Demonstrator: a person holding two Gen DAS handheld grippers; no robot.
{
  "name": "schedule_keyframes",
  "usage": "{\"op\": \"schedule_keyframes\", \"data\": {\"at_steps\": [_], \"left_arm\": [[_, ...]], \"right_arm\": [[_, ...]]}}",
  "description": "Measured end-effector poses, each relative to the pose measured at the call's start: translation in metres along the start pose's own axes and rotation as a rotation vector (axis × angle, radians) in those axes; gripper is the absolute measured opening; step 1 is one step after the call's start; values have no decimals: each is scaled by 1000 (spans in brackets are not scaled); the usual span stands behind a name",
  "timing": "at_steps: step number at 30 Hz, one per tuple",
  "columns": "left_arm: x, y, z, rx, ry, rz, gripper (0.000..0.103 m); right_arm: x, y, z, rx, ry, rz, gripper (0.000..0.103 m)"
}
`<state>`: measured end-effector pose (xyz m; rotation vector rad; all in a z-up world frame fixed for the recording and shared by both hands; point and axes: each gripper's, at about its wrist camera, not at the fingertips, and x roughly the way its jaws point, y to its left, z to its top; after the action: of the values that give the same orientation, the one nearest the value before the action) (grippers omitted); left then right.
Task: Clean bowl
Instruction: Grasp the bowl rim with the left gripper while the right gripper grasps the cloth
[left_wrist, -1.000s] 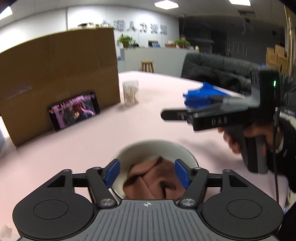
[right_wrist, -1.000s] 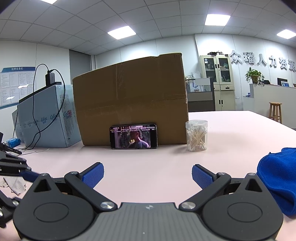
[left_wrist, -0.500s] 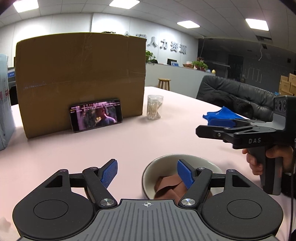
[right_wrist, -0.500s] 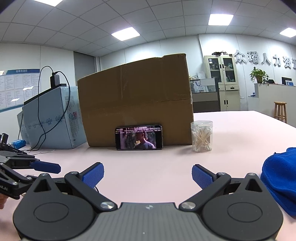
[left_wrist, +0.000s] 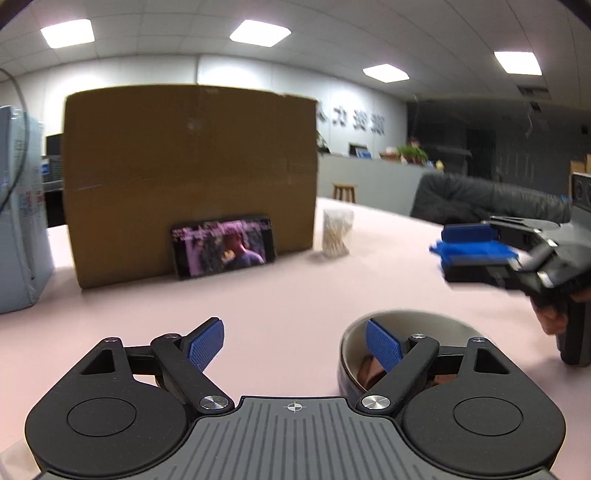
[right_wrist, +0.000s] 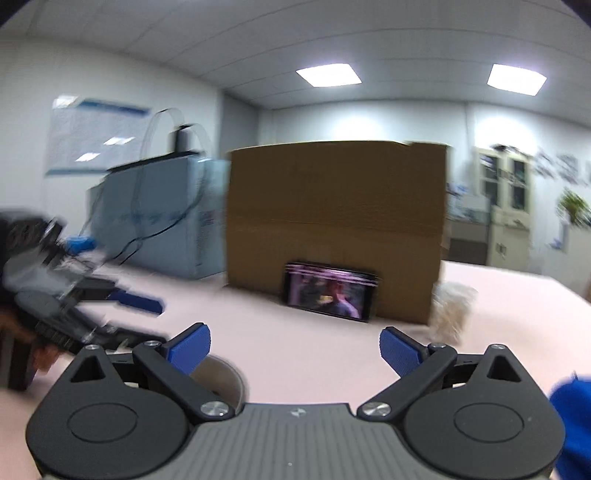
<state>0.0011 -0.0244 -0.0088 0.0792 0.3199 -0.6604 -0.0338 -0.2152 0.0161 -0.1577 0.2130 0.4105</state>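
Left hand-held gripper (left_wrist: 294, 339): jaws just spread wide, empty, now off the brown cloth (left_wrist: 371, 370).
Bowl (left_wrist: 399, 321): on desk (left_wrist: 280, 295), cloth left inside; wiping seems finished.
Right hand-held gripper (right_wrist: 294, 347): open, empty.

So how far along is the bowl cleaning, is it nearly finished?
Hard to call it finished. The brown cloth lies inside the white ceramic bowl on the pink table. The left gripper has just been opening, with one finger inside the bowl and nothing gripped. The right gripper is open and empty. Taking the cloth out seems left; whether the bowl is clean cannot be seen.
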Motion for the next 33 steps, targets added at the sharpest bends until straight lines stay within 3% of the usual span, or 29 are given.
{"op": "schedule_keyframes", "data": {"at_steps": [6, 12, 20, 24, 33], "left_arm": [[-6, 7, 0, -40, -20, 17, 96], [-1, 8, 0, -48, -6, 14, 98], [0, 10, 0, -65, -2, 14, 98], [0, 9, -1, -60, -3, 12, 98], [1, 11, -1, -69, 4, 7, 98]], "right_arm": [[5, 26, 21, -346, 96, 191, 93], [21, 39, 43, -486, 218, 240, 78], [42, 53, 48, -574, 398, 347, 65], [55, 59, 52, -583, 525, 448, 59], [91, 64, 54, -590, 712, 538, 44]]}}
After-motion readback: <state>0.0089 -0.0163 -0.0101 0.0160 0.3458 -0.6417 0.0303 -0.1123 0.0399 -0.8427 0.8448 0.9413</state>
